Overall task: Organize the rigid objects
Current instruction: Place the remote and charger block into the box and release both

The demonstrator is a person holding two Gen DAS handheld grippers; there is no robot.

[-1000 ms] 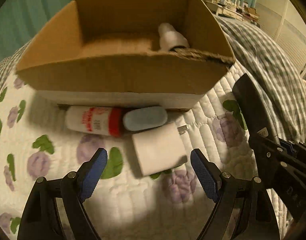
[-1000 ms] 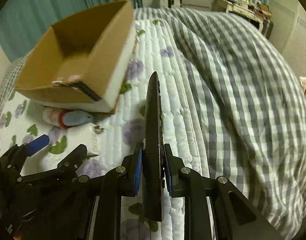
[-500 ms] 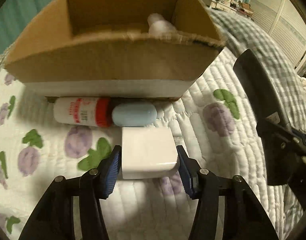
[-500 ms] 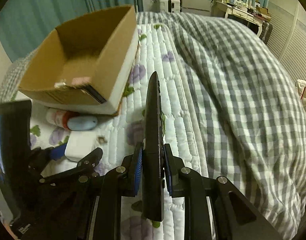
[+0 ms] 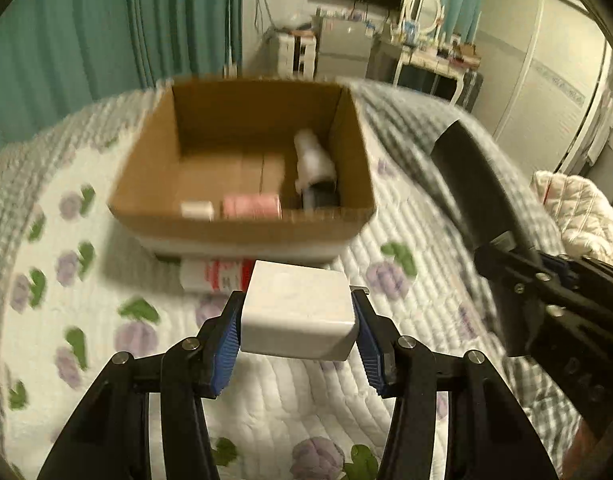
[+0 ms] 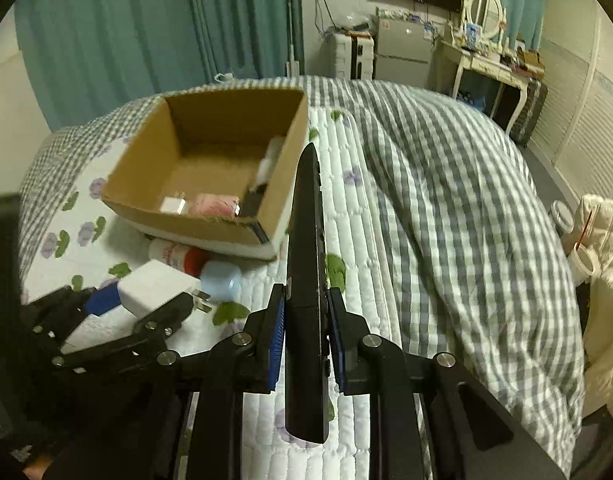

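Bed [image 5: 106,288], quilted. Left hand-held gripper [image 5: 297,340] clamps white charger [image 5: 296,316] at lower centre; right hand-held gripper [image 6: 304,320] pinches black remote [image 6: 306,280]. Risk: glossy charger slipping before box [image 5: 242,236]

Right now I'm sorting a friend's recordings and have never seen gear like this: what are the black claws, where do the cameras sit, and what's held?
The claws are two hand-held grippers, one in each of a person's hands; each carries a fisheye camera looking along its fingers. In the left view, the left gripper clamps a white charger by its sides. In the right view, the right gripper pinches a black remote edge-on. On the quilted bed stands an open cardboard box with a few small items inside. Before it lies a red-and-white bottle with a pale blue cap.
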